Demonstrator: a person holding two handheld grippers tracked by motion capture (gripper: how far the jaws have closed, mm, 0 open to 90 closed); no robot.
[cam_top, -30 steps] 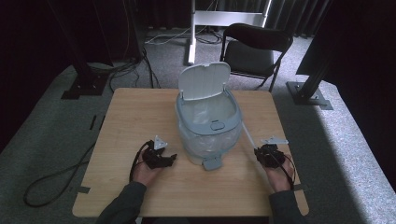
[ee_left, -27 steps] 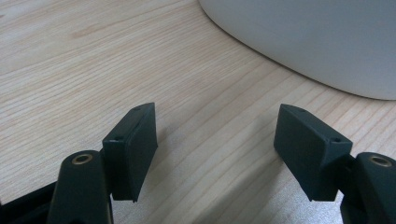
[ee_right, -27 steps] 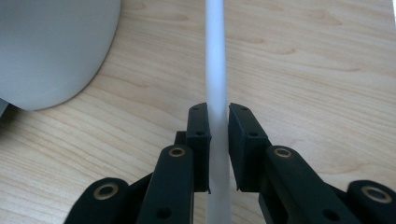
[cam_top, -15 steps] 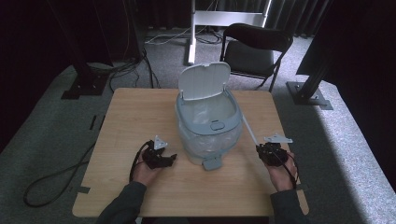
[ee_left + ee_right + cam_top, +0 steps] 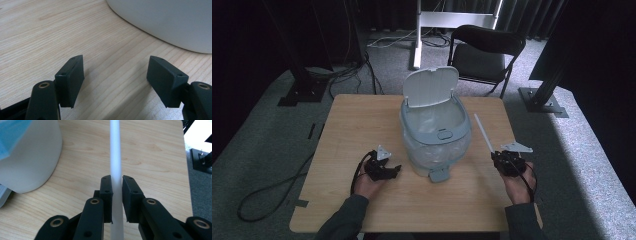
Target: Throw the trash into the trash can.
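Up close, the right claw [image 5: 117, 200] is clamped on a thin white stick [image 5: 116, 150]; from above the stick [image 5: 482, 133] slants up and away, tipped toward the lidded bin [image 5: 435, 131]. The left claw [image 5: 115, 77] sits wide open, empty, low over the worktop [image 5: 362, 125] beside the bin.

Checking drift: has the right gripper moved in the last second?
Yes, slightly: the right gripper, shut on the thin white stick, edged rightward, away from the pale blue lidded bin.

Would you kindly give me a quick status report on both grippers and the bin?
Left gripper open, empty, beside the bin. Right gripper shut on white stick. Bin lid up. Nothing in the way.
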